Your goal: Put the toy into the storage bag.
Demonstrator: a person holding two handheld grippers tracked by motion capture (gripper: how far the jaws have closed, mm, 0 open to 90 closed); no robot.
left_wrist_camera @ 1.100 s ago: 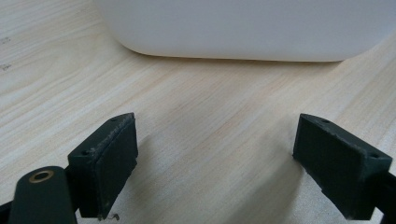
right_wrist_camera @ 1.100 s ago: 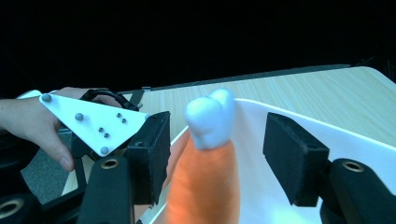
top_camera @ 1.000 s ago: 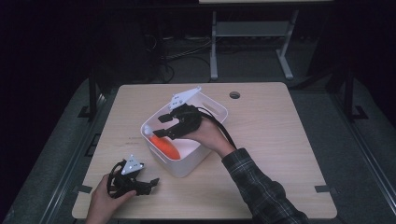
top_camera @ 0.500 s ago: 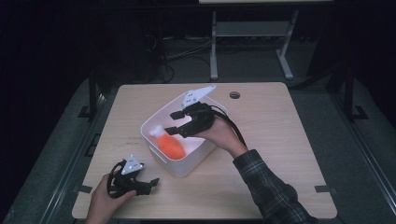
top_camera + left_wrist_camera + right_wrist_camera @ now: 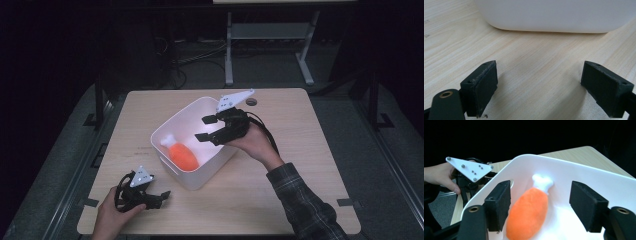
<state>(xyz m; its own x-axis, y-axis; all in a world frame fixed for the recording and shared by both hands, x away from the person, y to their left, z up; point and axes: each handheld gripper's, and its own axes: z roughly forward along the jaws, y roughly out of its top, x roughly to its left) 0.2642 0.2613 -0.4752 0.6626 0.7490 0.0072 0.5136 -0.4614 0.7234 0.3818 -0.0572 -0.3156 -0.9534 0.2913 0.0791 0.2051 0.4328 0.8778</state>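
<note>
An orange plush drumstick (image 5: 182, 155) with a white bone end lies inside a white bin (image 5: 186, 107) at the table's middle. My right gripper (image 5: 202, 128) hovers over the bin's right rim. It is open, its jaws have just been opening, and nothing is between them. In the right gripper view the drumstick (image 5: 529, 212) lies on the bin's floor (image 5: 579, 170) below and beyond the right gripper (image 5: 540, 205). My left gripper (image 5: 162, 197) rests open on the table near the front left. In the left gripper view the left gripper (image 5: 539, 85) faces the bin's outer wall (image 5: 554, 15) over bare wood.
The wooden table (image 5: 300, 150) has free room to the right of the bin and along its front. A small dark round hole (image 5: 251, 101) sits near the far edge. A metal stand (image 5: 270, 35) is on the floor beyond the table.
The right gripper has moved rightward from over the bin's middle toward its right rim, and its jaws stand wider. The drumstick stays in the bin. The left gripper has not moved.
</note>
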